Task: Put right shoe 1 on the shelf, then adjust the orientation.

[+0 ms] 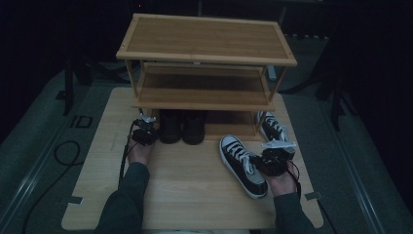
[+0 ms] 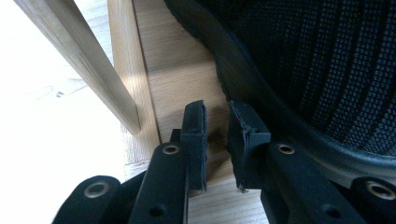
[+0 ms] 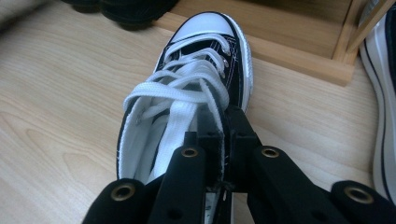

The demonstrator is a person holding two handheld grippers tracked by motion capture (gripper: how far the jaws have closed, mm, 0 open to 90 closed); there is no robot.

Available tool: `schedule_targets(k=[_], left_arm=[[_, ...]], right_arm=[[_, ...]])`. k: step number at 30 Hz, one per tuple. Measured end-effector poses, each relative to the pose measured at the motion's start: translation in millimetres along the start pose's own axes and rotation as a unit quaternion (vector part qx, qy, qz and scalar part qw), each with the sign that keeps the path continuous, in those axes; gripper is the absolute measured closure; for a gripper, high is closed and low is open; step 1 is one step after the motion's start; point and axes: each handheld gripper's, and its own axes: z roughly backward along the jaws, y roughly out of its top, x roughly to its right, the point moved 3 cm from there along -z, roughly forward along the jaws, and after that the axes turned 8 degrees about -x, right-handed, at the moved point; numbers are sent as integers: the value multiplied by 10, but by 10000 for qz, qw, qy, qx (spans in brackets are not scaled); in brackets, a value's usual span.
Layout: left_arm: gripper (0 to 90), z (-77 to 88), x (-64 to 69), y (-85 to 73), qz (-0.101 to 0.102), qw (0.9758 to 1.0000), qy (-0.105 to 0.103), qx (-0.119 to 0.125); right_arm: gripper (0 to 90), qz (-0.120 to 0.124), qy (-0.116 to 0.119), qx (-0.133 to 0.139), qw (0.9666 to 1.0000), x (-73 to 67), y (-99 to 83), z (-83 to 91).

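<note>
Right gripper [image 3: 223, 140]: jaws pressed nearly together, pinching the side wall of the sneaker [image 3: 187, 88] at its collar; one jaw is sitting inside the opening, the other outside. In the high view this gripper [image 1: 260, 163] is lying at the sneaker's [image 1: 242, 165] heel end, in front of the rack's right side.
Left gripper [image 2: 217, 135]: jaws standing slightly apart with a narrow gap and nothing between them; the right jaw is lying against the rim of a black shoe [image 2: 303, 70], the left jaw is pointing at the rack's bottom board. In the high view it [image 1: 145, 127] is sitting at the rack's front left corner, just left of the black pair [image 1: 182, 127].
Sneaker: black high-top with white laces, toe cap and sole; resting on the table [image 1: 190, 195] in front of the rack [image 1: 204, 41], toe pointing toward the rack's bottom shelf, heel toward the person.
Second sneaker [image 1: 272, 127]: lying by the rack's front right post, partly on the bottom shelf; its white sole edge is showing at the right of the right gripper view [image 3: 380, 116].
Black pair: standing side by side at the front of the rack's bottom shelf, left of centre.
Rack: wooden, three shelves, standing at the far half of the table; top and middle shelves are carrying nothing.
Hands: each is gripping its tool from behind, dark sleeves reaching toward the rack from the near table edge.
</note>
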Motion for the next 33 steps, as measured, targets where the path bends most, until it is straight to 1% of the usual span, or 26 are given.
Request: schedule_targets(k=[18,23,33], left_arm=[[773,-1,3,-8,26,10000,-3,42],[775,-1,4,-10,20,10000,-1,48],[781,0,8,-9,-1,10000,-2,43]], right_arm=[[873,-4,43,165,9999,2,97,14],[873,-2,93,196,9998,-3,130,29],[873,144,231,239,9993,9,225,81]])
